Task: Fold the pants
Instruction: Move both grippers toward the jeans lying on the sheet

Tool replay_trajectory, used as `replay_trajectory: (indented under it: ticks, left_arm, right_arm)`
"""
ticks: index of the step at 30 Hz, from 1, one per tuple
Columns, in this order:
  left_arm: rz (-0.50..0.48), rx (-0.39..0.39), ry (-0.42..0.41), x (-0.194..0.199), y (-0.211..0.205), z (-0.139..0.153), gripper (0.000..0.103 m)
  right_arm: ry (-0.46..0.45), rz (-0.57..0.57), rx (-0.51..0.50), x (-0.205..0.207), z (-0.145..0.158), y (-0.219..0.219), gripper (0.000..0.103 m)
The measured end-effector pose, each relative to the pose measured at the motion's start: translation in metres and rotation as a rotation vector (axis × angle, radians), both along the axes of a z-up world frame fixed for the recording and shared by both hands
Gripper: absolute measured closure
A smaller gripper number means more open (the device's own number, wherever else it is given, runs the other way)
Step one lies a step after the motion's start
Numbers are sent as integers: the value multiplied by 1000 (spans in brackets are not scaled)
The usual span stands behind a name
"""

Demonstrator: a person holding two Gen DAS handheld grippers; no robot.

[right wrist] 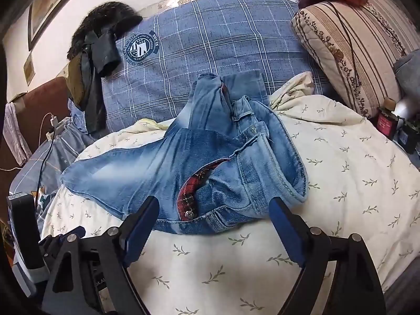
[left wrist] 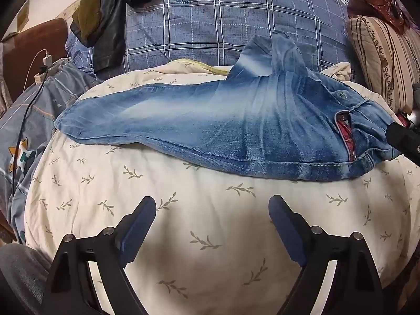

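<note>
Jeans [left wrist: 223, 126] lie across the middle of the frame in the left wrist view, faded blue denim spread on a cream bedspread [left wrist: 210, 223] printed with small leaf sprigs; one leg runs out flat toward the left, its hem at the middle left, while the other leg is bunched and folded up toward the upper centre. The waistband sits at the right, its fly open and showing a red patterned lining [left wrist: 346, 136]. In the right wrist view the same jeans [right wrist: 210, 157] fill the centre, waistband nearest the camera and gaping open, a metal button at its lower edge. The left tool [left wrist: 212, 210] hangs above bare bedspread in the lower part of its frame, its blue-padded fingers wide apart with nothing between them, well short of the denim. The right tool [right wrist: 214, 210] likewise stands spread wide, its fingertips just at the near edge of the waistband, gripping nothing. Behind the jeans a blue plaid quilt [left wrist: 236, 26] with a round crest fills the upper centre, a dark jacket [left wrist: 105, 21] draped at its upper left, a striped floral pillow [right wrist: 354, 52] at the upper right. A charger cable [left wrist: 26, 105] trails down the left edge.
</note>
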State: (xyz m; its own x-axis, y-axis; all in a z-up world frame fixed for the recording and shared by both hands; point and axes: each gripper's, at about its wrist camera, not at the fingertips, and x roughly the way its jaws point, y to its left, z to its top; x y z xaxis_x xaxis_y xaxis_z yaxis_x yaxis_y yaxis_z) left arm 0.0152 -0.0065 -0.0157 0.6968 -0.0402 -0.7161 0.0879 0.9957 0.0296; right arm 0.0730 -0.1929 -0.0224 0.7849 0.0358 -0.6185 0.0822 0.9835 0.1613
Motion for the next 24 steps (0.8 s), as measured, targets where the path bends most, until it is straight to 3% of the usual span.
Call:
replay_trajectory:
  ticks: [10, 17, 22, 24]
  left_arm:
    - [-7, -8, -7, -2, 0, 1, 15]
    - [-10, -40, 4, 0, 6, 2, 15]
    - [-25, -114, 41, 8, 14, 2, 15]
    - [-22, -122, 52, 11, 14, 3, 15]
  right_arm:
    - [1, 7, -9, -1, 8, 5, 17]
    - [-9, -24, 37, 0, 16, -21, 17]
    - [36, -64, 44, 13, 35, -58, 16]
    - [102, -54, 8, 32, 40, -67, 15]
